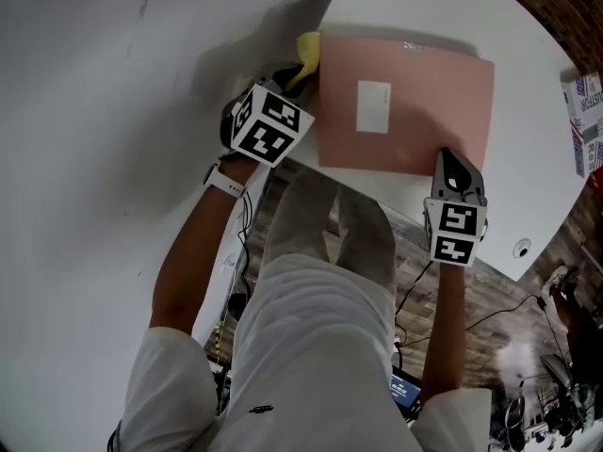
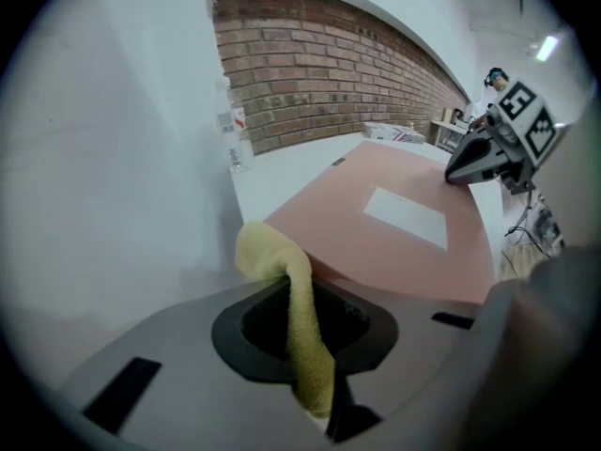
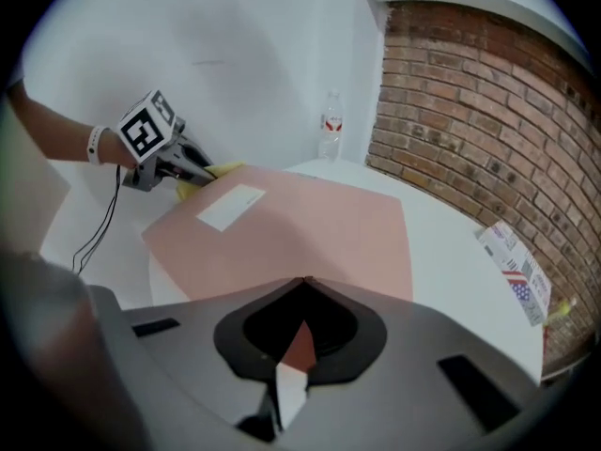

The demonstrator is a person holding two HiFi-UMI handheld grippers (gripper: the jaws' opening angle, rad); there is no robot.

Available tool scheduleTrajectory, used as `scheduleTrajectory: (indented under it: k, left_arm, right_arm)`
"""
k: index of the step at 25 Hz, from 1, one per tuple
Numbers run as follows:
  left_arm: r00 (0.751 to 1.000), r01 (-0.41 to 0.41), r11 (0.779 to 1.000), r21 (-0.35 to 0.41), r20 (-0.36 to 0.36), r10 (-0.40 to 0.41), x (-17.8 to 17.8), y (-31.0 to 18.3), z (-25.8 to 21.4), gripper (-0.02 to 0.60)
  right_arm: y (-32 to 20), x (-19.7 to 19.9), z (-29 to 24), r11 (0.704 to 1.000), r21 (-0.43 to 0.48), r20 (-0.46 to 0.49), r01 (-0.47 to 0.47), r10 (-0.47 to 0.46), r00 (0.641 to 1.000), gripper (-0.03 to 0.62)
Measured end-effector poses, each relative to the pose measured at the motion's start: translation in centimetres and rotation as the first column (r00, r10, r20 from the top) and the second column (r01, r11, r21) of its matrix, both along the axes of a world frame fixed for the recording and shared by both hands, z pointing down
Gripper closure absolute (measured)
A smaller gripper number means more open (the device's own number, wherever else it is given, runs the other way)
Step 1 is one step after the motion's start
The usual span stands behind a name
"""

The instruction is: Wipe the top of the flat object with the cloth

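A flat pink envelope point(image 1: 415, 92) point(image 2: 376, 242) point(image 3: 300, 224) with a white label point(image 1: 374, 106) lies on the white table point(image 1: 141, 111). My left gripper point(image 1: 294, 75) point(image 2: 305, 289) is at the envelope's left edge, shut on a yellow cloth point(image 1: 308, 53) point(image 2: 286, 271) point(image 3: 221, 170). The cloth's free end rests by the envelope's far left corner. My right gripper point(image 1: 452, 163) point(image 3: 302, 287) is shut on the envelope's near right edge, and a strip of the pink sheet shows between its jaws. Each gripper shows in the other's view, the right point(image 2: 484, 156) and the left point(image 3: 178, 169).
A water bottle point(image 3: 330, 137) point(image 2: 237, 139) stands at the table's far side near a brick wall point(image 3: 488, 111). A printed box point(image 1: 586, 121) point(image 3: 512, 252) lies at the right. The table's edge point(image 1: 490, 266) runs just behind my right gripper, with floor and cables point(image 1: 490, 318) below.
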State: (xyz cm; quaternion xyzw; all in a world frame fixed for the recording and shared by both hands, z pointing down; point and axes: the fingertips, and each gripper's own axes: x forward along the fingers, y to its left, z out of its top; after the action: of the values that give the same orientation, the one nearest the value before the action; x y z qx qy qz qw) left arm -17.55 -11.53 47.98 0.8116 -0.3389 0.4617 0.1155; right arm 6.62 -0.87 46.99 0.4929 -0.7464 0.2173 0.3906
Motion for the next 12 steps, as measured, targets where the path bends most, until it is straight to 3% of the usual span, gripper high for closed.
scheduleTrajectory:
  k: [3,12]
  left_arm:
    - [0.998,-0.060,0.998,0.009,-0.009,0.060,0.7,1.4,0.1,0.522]
    - [0.993,-0.115,0.993,-0.018,-0.033,0.115,1.2,6.4,0.1,0.522]
  right_arm:
    - [-0.1,0.0,0.2,1.000,-0.028,0.000,-0.012,0.012,1.000,0.588]
    - [-0.1,-0.2,0.2,1.000,-0.028,-0.024,0.004,-0.005,1.000,0.588]
